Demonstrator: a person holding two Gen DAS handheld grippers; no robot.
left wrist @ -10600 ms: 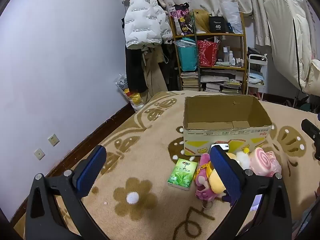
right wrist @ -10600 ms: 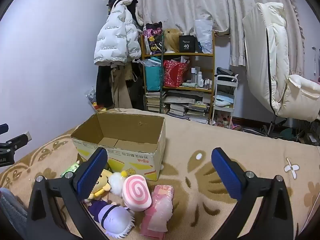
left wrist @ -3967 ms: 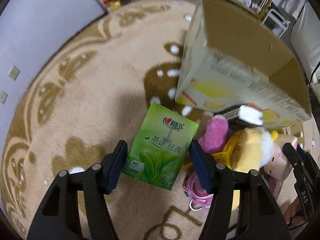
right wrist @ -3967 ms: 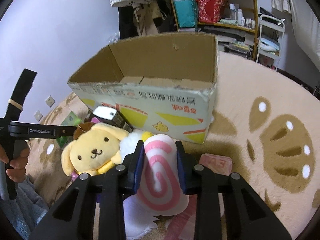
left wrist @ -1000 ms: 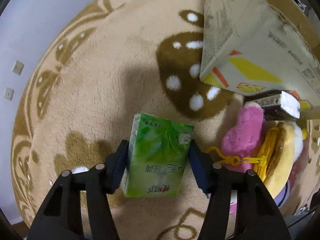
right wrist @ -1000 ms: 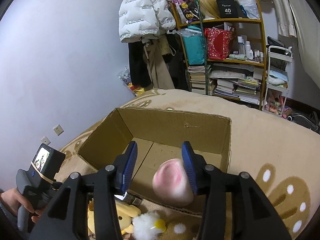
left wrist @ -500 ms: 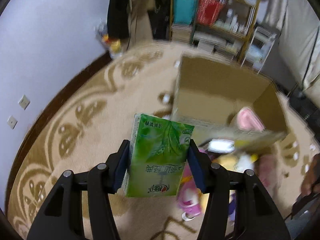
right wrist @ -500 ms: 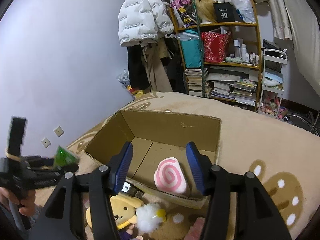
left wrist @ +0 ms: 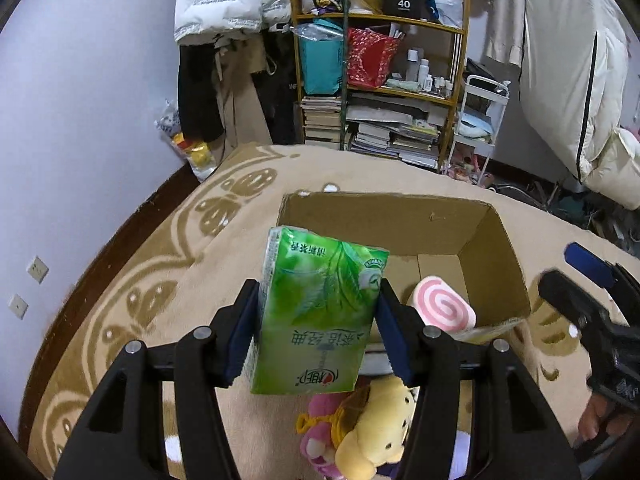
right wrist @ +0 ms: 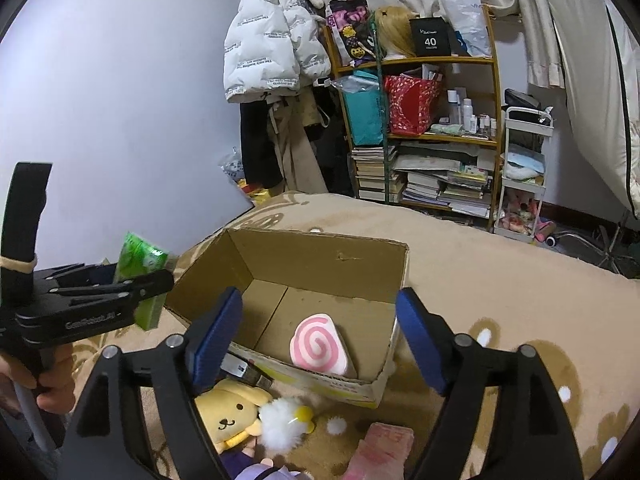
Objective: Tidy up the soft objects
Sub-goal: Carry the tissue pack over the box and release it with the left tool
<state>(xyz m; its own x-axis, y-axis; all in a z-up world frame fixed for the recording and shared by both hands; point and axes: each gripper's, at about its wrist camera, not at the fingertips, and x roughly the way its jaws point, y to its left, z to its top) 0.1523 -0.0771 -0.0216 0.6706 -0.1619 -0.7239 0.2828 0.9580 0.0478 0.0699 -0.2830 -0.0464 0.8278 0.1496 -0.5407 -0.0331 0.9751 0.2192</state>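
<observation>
Holding a swirl cushion [right wrist: 320, 343], the cardboard box [right wrist: 320, 258]; left claw [left wrist: 318, 330] grips tissue pack [left wrist: 318, 320], right claw [right wrist: 316, 336] wide.

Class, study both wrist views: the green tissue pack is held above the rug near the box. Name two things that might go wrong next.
1. The left claw grips the soft green tissue pack by its sides; it might squash or slip out.
2. The pack is still outside the cardboard box, so dropping it now would likely miss and land on the rug.
</observation>
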